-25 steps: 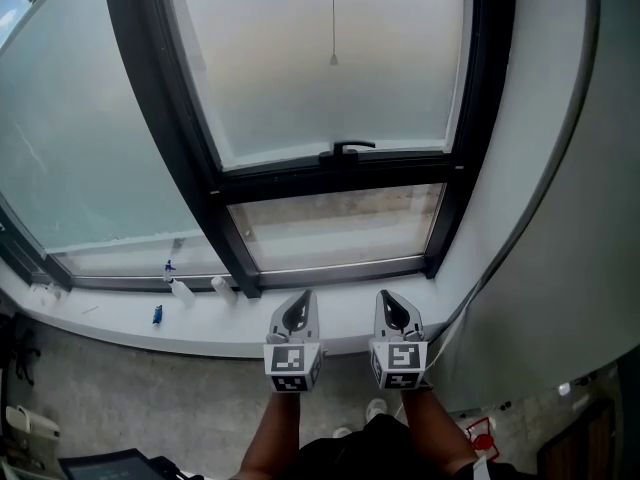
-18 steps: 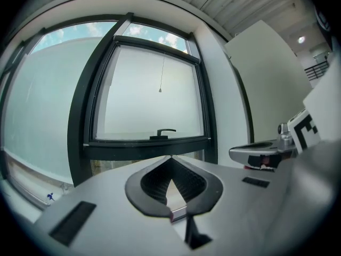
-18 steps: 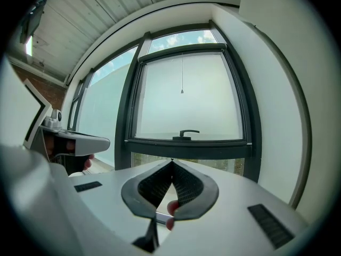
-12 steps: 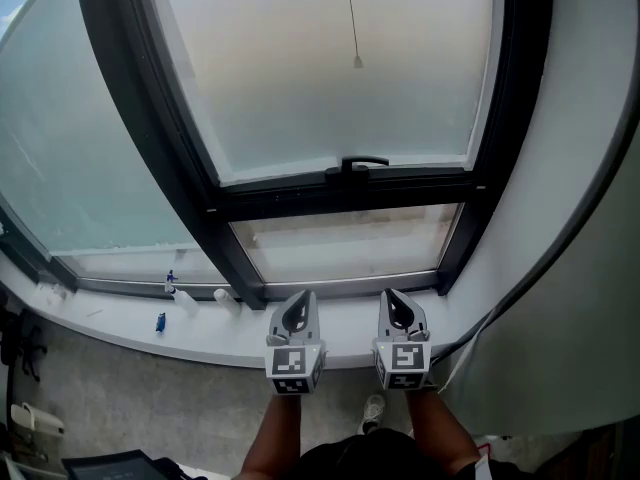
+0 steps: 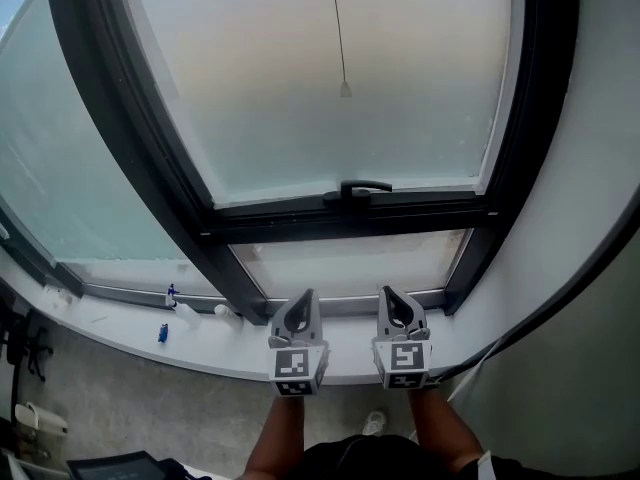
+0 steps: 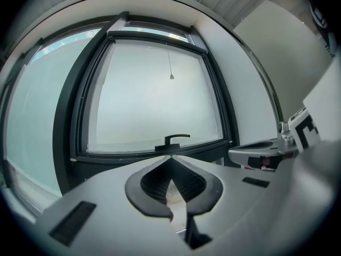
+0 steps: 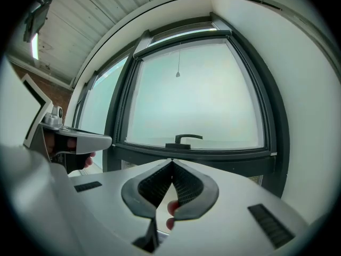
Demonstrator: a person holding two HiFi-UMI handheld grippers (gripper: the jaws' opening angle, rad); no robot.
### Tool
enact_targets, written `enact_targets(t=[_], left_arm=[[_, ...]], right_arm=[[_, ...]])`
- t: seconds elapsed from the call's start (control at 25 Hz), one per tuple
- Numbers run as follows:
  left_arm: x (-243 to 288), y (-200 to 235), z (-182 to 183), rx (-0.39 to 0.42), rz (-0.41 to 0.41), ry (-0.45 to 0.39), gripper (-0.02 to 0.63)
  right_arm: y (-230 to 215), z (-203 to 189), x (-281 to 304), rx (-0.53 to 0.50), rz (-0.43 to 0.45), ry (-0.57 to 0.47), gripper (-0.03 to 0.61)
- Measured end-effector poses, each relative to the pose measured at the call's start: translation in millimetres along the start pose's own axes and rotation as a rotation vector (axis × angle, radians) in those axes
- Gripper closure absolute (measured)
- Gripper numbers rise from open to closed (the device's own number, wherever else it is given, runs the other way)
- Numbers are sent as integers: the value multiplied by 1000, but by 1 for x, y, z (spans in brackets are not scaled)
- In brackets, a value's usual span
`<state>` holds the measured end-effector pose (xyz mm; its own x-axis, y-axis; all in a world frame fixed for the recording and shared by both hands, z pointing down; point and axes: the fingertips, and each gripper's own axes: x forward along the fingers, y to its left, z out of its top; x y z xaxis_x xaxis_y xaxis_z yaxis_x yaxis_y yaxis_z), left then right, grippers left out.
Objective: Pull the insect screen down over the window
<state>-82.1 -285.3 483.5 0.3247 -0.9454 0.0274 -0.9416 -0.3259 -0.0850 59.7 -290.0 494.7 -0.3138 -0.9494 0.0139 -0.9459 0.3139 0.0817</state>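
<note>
Inspector: How were the two tools held, and to what purpose?

Onlooker: Both were level and side by side over the sill (image 5: 150, 353), noses toward the window (image 5: 150, 158). The left gripper (image 5: 304, 300) was clenched with nothing between its jaws. The right gripper (image 5: 387, 298) was closed the same way and empty, and a fingertip of the holder showed behind its pads. I judged they were carried closed because nothing to take hold of was within reach.

Inspector: Where was the screen?

Onlooker: I saw no mesh over the pane (image 5: 280, 98). I took it to be rolled up at the head of the frame, above what the head view showed, since the cord (image 5: 337, 28) came down from there.

Inspector: How did that cord lie?

Onlooker: It hung plumb in front of the pane, long axis vertical, with its small weight (image 5: 345, 89) at the lower end pointing down. It was well above both tools and above the handle (image 5: 365, 186), which lay level along the lower bar.

Inspector: Task status?

Onlooker: Not begun, in my judgement. The cord was untouched, and a tool would need to rise and open to take it
</note>
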Motion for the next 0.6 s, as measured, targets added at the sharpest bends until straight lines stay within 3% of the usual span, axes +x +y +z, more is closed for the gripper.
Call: enact_targets(t=[0.16,0.6], left_arm=[[22,1,6,-55,5,-3,620],[69,27,9,-44,5,-12,620]], right_arm=[[-12,2,22,3,11,-5,574],[-13,32,78,-73,29,-69,574]])
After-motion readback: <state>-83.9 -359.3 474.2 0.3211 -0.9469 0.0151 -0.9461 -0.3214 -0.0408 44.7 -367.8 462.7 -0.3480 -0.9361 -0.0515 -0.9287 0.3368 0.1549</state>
